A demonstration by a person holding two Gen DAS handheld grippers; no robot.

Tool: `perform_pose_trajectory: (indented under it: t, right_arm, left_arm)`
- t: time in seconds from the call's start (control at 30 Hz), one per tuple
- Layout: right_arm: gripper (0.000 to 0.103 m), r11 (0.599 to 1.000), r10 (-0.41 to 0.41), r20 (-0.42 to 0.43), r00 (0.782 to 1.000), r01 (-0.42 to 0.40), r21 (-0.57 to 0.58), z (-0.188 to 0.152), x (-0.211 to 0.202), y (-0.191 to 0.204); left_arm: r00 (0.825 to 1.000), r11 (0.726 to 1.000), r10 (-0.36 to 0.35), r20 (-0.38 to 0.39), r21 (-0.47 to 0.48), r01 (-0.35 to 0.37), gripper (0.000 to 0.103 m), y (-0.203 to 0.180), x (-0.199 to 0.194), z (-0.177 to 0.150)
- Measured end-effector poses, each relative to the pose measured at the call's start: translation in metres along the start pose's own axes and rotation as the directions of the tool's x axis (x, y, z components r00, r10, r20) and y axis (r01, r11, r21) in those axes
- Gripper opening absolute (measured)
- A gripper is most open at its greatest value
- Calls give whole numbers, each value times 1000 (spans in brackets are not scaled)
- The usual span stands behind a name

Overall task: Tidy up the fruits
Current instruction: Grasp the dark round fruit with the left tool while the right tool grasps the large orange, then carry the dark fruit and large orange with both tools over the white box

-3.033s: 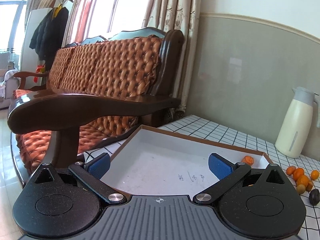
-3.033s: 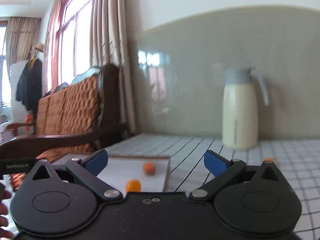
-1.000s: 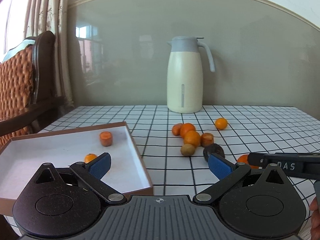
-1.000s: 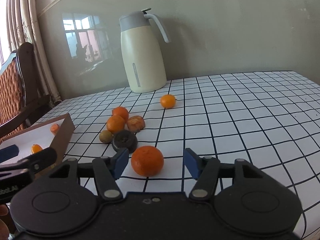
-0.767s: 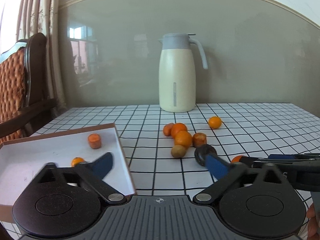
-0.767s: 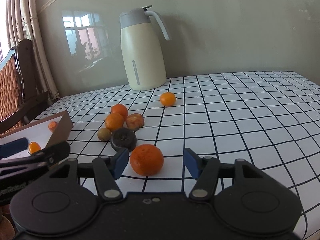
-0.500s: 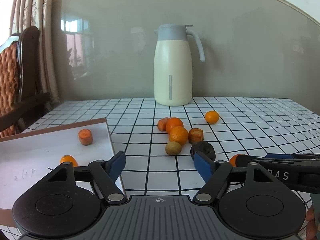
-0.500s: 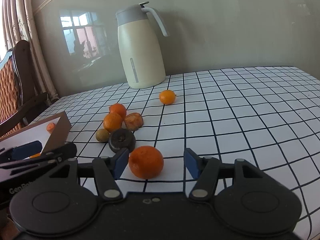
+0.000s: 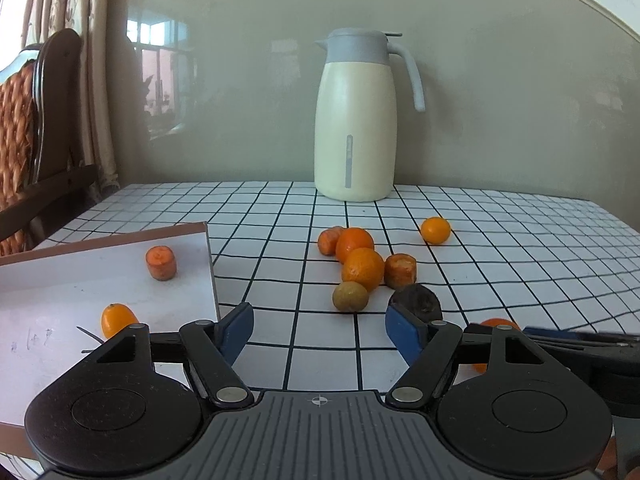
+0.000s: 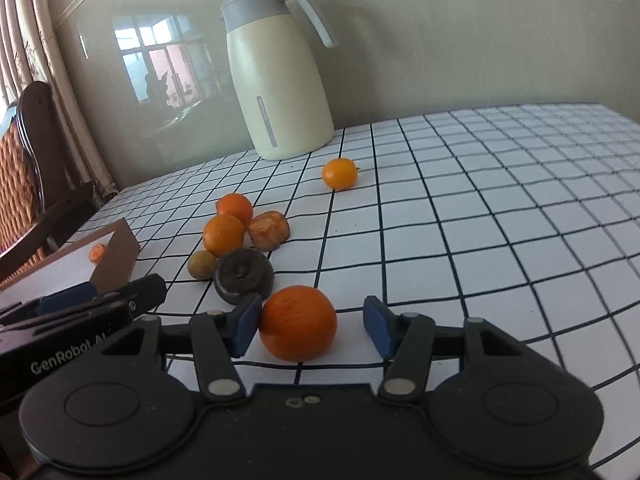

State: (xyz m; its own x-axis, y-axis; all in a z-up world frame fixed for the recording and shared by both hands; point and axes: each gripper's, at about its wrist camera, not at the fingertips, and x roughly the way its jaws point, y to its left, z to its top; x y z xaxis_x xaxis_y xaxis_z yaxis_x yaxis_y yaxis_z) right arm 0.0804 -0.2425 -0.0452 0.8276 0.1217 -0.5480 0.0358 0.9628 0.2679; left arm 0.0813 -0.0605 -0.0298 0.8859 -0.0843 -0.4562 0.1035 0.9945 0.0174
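- The desk (image 9: 520, 240) holds most of the fruit. The job looks like it has only just begun.
- The tray (image 9: 60, 280) sits on the left side of the desk. Only two bits are in it: a carrot piece (image 9: 161, 263) and a small orange fruit (image 9: 116, 320).
- A pile (image 10: 236, 240) of six or so bits lies on the desk near the tray. It has oranges, a cut piece, a small green-brown fruit and a dark round one. They all need to go in the tray, I think.
- The big orange (image 10: 298, 322) lies on the desk between the jaws of the right gripper (image 10: 312, 326). The jaws are closing. The left pad is right at the peel, and the other pad is still apart from it, so it is not held yet.
- One little orange (image 10: 340, 173) sits alone, near the jug (image 10: 276, 80).
- The left gripper (image 9: 320, 330) is half open and holds nothing. It points at the pile, with bare desk between its jaws.
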Motion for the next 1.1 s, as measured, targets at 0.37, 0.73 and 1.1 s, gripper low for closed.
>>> perform_pose_trajectory:
  t: [0.37,0.73,1.1]
  right_arm:
    - [31,991,-73,37,997,76,-108,-6,-11,3]
    - [31,990,-139,55,989,138,12,2,-22,-42]
    - [33,991,-135,45,990,135,17,2,-19,-43]
  left_arm:
    - [999,999,-35,-32,-20,35,74,-17,17,-1]
    - [993,996,-92,-71,-6,92,74,-60,49,0]
    - [986,993,-122,-110,-21,120,40,-66,57,0]
